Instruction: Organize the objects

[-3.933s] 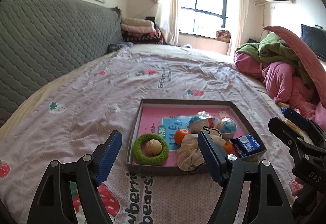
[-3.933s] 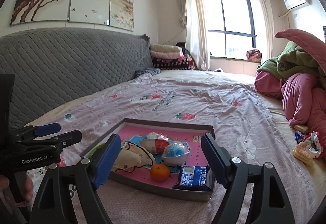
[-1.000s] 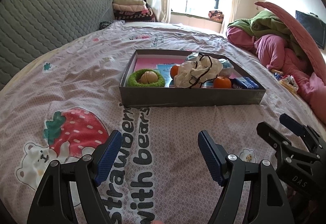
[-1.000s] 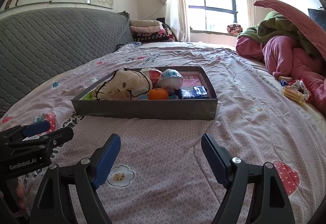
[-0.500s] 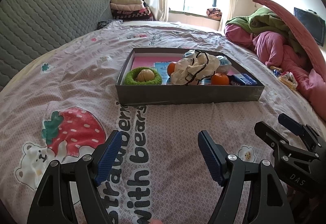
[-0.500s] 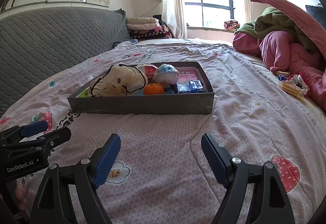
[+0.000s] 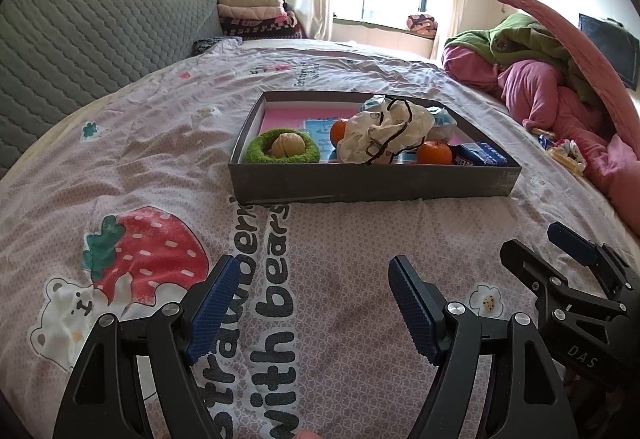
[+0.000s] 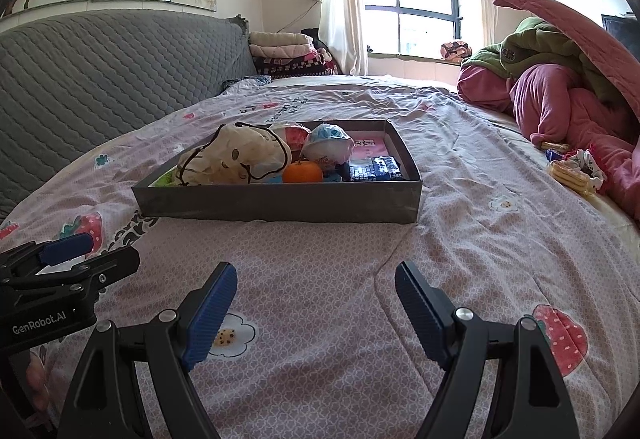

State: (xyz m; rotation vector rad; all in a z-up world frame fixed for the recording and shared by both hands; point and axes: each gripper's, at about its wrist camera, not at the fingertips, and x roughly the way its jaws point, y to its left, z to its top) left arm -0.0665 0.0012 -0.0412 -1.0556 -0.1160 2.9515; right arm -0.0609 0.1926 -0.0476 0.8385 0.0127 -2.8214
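1. Grey tray (image 7: 372,185) sits on a pink strawberry-print bedspread (image 7: 160,159), in the centre of the left wrist view and centre-left of the right wrist view.
2. Inside the tray, at its left end in the left wrist view, a green fuzzy ring (image 7: 283,149) circles a tan ball (image 7: 289,145).
3. A crumpled cream drawstring pouch (image 7: 384,135) with a dark cord fills the tray's middle; one orange (image 7: 434,153) lies at its lower right, another orange fruit (image 7: 339,131) peeks out at its left.
4. A blue packet (image 7: 482,155) rests in the tray's right near corner; a blue-and-white wrapped bundle (image 7: 442,121) sits behind the pouch.
5. The right wrist view alone shows a second wrapped bundle with red (image 8: 292,135) behind the pouch, while the ring is reduced there to a green sliver at the tray's left edge.
6. That view also shows a yellow snack pack (image 8: 570,173) at right, beside heaped pink bedding (image 8: 560,107).
7. The left gripper (image 7: 312,303) hangs low over the bedspread at the bottom of its frame, jaws spread wide and empty, well short of the tray.
8. The right gripper (image 8: 314,309) is likewise splayed and empty, at bottom centre of its frame.
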